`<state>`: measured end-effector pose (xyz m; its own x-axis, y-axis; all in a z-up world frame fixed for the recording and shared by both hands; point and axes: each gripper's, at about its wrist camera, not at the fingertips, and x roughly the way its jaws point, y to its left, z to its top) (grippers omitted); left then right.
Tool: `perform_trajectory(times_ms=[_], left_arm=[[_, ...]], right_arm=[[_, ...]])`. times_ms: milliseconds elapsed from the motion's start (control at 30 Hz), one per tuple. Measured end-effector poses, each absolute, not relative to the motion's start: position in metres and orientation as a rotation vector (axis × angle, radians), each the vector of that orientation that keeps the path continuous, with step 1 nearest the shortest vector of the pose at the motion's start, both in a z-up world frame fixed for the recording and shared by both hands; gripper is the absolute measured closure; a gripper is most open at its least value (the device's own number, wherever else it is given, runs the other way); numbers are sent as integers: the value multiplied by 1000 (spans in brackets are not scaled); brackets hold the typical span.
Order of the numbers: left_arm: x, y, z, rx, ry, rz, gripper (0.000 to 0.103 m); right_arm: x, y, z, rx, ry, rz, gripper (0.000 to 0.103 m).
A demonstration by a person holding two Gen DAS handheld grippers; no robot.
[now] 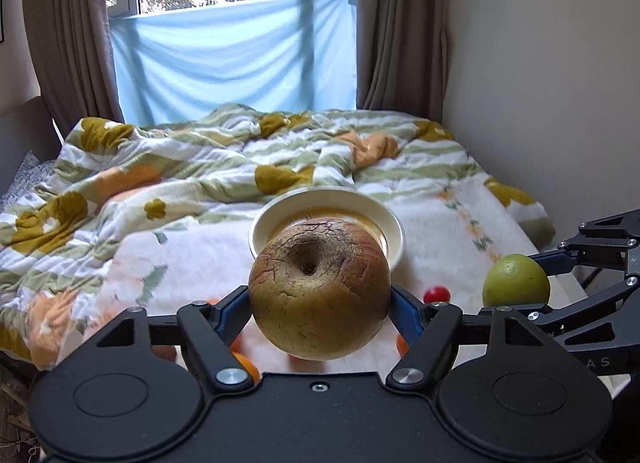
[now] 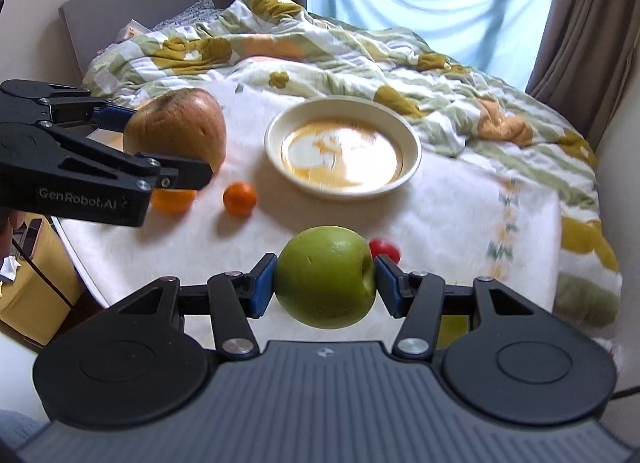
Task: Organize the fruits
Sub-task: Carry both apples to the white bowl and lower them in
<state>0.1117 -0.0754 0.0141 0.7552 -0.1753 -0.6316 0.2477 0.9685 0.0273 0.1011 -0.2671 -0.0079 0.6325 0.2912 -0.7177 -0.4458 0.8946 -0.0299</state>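
Russet-brown cracked apple (image 1: 319, 290), its stem hollow facing the camera, sits clamped in the left gripper (image 1: 319, 305) jaws. Right gripper (image 2: 325, 283) jaws clamp a smooth green apple (image 2: 325, 282), its hollow turned rightward, near the cream ceramic bowl (image 2: 414, 151)

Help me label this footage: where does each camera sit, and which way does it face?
Left wrist: on the left gripper, facing the window across the bed; it holds the brownish apple before the bowl.
Right wrist: on the right gripper, facing the headboard corner; it holds the green apple.
Shared: both apples, both grippers, bowl, small red fruit.
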Motion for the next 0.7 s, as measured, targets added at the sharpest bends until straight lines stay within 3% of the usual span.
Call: perform_trajectory(times_ms=[300,700], left_arm=[[165,-56,37,116,663,-226,26],[275,-60,5,148,756,-315,26]], right_arm=[[156,-267,29,-180,756,410,35],[256,-260,27,-157,774,373,35]])
